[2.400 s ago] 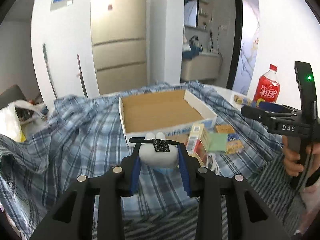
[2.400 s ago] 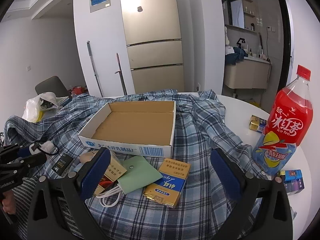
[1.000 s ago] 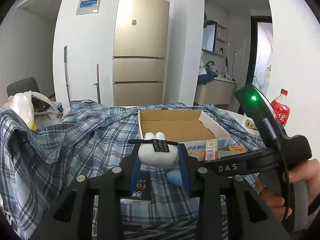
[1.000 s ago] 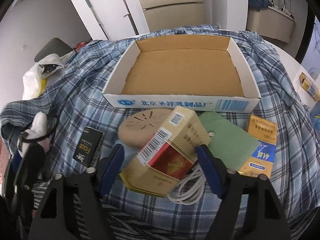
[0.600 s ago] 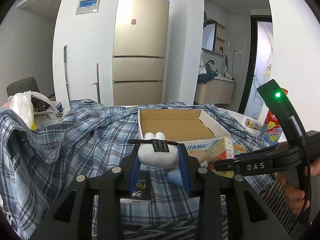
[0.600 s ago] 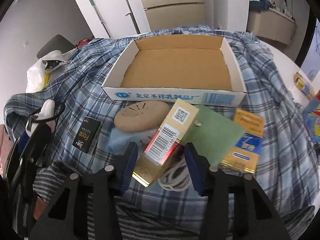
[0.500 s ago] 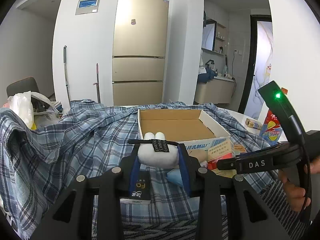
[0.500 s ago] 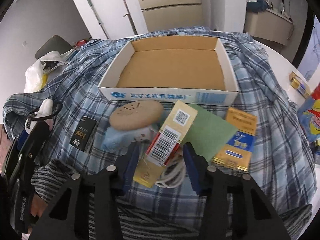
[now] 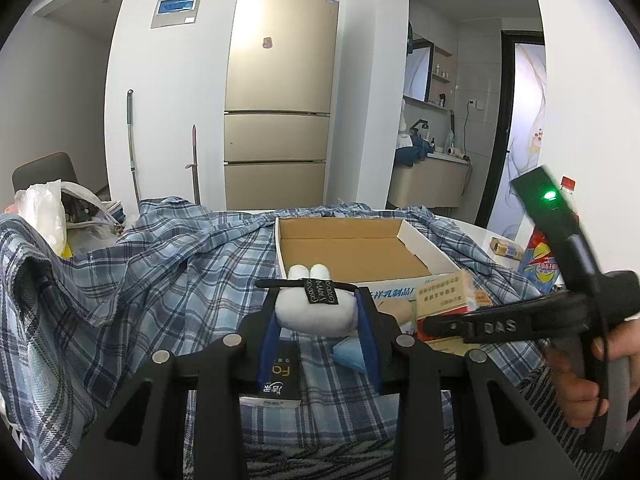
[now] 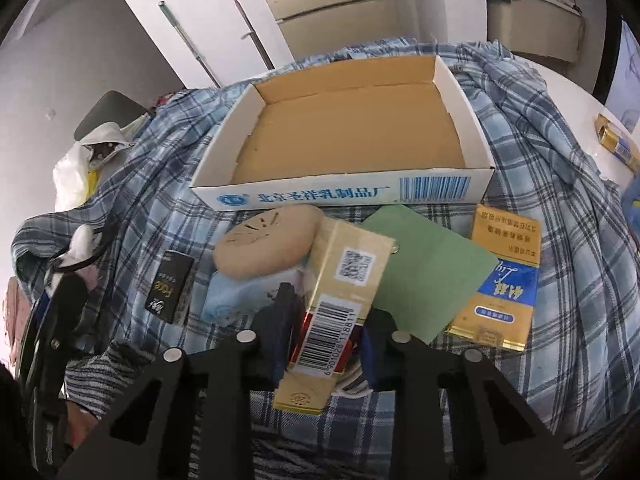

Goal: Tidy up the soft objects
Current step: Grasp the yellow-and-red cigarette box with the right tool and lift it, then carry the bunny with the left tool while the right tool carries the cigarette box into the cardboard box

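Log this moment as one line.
left tool: shut on white plush toy | right tool: shut on gold carton | cardboard tray: empty

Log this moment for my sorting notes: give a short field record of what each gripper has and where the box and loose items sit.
left gripper: shut on white plush toy, held above the plaid cloth
right gripper: shut on gold carton, which lies tilted over the pile
cardboard box: open, nothing inside, behind the pile
tan round cushion: in front of the box, against the carton
green pouch: right of the carton
yellow and blue pack: right of the pouch
black pack: left of the pile
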A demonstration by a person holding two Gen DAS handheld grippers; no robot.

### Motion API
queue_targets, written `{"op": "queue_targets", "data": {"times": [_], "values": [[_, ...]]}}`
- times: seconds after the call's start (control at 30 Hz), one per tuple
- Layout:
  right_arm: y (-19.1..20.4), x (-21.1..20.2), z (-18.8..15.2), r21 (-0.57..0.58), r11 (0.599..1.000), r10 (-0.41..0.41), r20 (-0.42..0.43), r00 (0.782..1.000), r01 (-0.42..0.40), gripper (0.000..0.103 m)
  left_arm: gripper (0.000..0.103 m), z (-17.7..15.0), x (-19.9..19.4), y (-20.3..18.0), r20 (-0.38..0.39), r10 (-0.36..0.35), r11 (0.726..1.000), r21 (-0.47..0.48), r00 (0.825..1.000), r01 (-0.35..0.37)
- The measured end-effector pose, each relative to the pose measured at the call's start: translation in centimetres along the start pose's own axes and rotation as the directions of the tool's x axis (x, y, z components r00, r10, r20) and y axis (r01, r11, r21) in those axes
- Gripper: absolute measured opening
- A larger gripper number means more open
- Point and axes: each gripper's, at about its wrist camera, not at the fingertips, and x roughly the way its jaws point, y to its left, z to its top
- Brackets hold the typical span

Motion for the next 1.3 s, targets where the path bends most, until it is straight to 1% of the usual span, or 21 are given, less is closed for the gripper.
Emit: {"op": "queue_targets", "data": {"times": [0.1, 0.13, 0.2, 0.27, 0.33, 0.37, 0.47, 0.53, 0.57, 0.67, 0.7, 0.77, 0.8, 0.83, 0.87, 0.93, 0.97, 1.0, 1.1, 1.23, 1.3], "values": [[1.9, -1.8, -0.5, -0.130, 0.990, -0.053, 0.071, 0.996, 0.062, 0.023, 0.037, 0.0, -0.2, 0.0, 0.008, -0.001, 1.000, -0.001, 1.000, 0.001], [2.4, -2.4, -0.7, -0.158, 0.986, -0.043, 0.089, 0.995, 0.057, 0.023, 0.037, 0.0, -0.2, 0.0, 0.012, -0.002, 1.000, -0.001, 1.000, 0.002], [2.8, -3.4, -1.0, -0.170, 0.985, 0.002, 0.119, 0.993, 0.018, 0.023, 0.037, 0.0, -0.4, 0.0, 0.019, -0.004, 1.000, -0.004, 1.000, 0.004], [3.2, -4.6, -1.7, -0.204, 0.977, -0.015, 0.203, 0.979, 0.057, 0.023, 0.037, 0.1, -0.6, 0.0, 0.031, -0.007, 1.000, -0.006, 0.999, 0.007], [4.0, -5.4, -2.8, -0.271, 0.954, -0.040, 0.314, 0.948, 0.130, 0.023, 0.037, 0.1, -0.9, 0.1, 0.042, -0.010, 1.000, -0.006, 0.999, 0.010], [4.3, -5.6, -3.2, -0.289, 0.945, -0.048, 0.348, 0.936, 0.156, 0.023, 0.037, 0.1, -1.1, 0.0, 0.052, -0.011, 1.000, -0.003, 0.999, 0.012], [4.2, -6.2, -4.5, -0.294, 0.939, -0.031, 0.436, 0.899, 0.176, 0.023, 0.037, 0.1, -1.5, -0.2, 0.071, -0.008, 1.000, 0.006, 0.997, 0.007], [3.9, -6.7, -5.1, -0.281, 0.939, -0.031, 0.502, 0.864, 0.196, 0.023, 0.037, 0.1, -1.9, -0.2, 0.087, 0.000, 1.000, 0.008, 0.996, -0.001], [3.8, -7.1, -5.4, -0.274, 0.940, -0.026, 0.533, 0.845, 0.201, 0.023, 0.037, 0.1, -2.1, -0.2, 0.097, 0.000, 1.000, 0.010, 0.995, -0.001], [3.2, -8.4, -5.8, -0.271, 0.953, 0.057, 0.601, 0.797, 0.136, 0.022, 0.037, 0.2, -2.1, -0.6, 0.095, -0.010, 1.000, 0.030, 0.995, 0.008], [3.2, -8.7, -5.8, -0.266, 0.953, 0.055, 0.620, 0.783, 0.144, 0.022, 0.037, 0.3, -1.9, -0.8, 0.086, -0.013, 0.999, 0.039, 0.996, 0.010], [3.5, -9.2, -5.9, -0.268, 0.951, 0.057, 0.641, 0.765, 0.154, 0.022, 0.037, 0.6, -2.1, -1.0, 0.086, -0.009, 0.999, 0.044, 0.996, 0.006], [3.6, -9.4, -5.8, -0.266, 0.951, 0.054, 0.649, 0.759, 0.160, 0.023, 0.038, 0.7, -2.3, -1.0, 0.092, 0.020, 0.999, 0.043, 0.996, -0.024], [3.6, -9.6, -5.7, -0.262, 0.951, 0.050, 0.653, 0.756, 0.164, 0.022, 0.038, 0.9, -2.6, -1.1, 0.106, 0.071, 0.996, 0.046, 0.992, -0.077], [3.5, -9.9, -5.6, -0.257, 0.953, 0.050, 0.651, 0.757, 0.158, 0.022, 0.037, 1.2, -3.1, -1.1, 0.123, 0.076, 0.996, 0.042, 0.989, -0.082], [3.5, -10.6, -5.4, -0.249, 0.960, 0.064, 0.637, 0.768, 0.126, 0.022, 0.037, 1.8, -4.0, -0.9, 0.130, 0.062, 0.997, 0.031, 0.990, -0.066], [3.6, -11.1, -5.2, -0.249, 0.961, 0.070, 0.639, 0.766, 0.120, 0.023, 0.037, 2.3, -4.4, -1.0, 0.130, 0.053, 0.998, 0.028, 0.990, -0.057], [3.6, -11.6, -5.4, -0.251, 0.960, 0.071, 0.651, 0.756, 0.126, 0.023, 0.037, 2.7, -4.7, -1.1, 0.133, 0.049, 0.998, 0.031, 0.990, -0.053], [4.0, -13.3, -5.2, -0.260, 0.954, 0.077, 0.696, 0.714, 0.151, 0.022, 0.037, 4.3, -5.6, -2.1, 0.152, 0.035, 0.997, 0.057, 0.988, -0.044], [3.9, -14.9, -3.3, -0.246, 0.962, 0.094, 0.709, 0.699, 0.120, 0.022, 0.036, 6.5, -6.2, -3.5, 0.185, 0.013, 0.994, 0.102, 0.983, -0.032], [4.0, -15.6, -2.0, -0.238, 0.963, 0.090, 0.723, 0.685, 0.125, 0.022, 0.036, 8.2, -6.2, -4.2, 0.195, -0.005, 0.993, 0.113, 0.981, -0.018]]}}
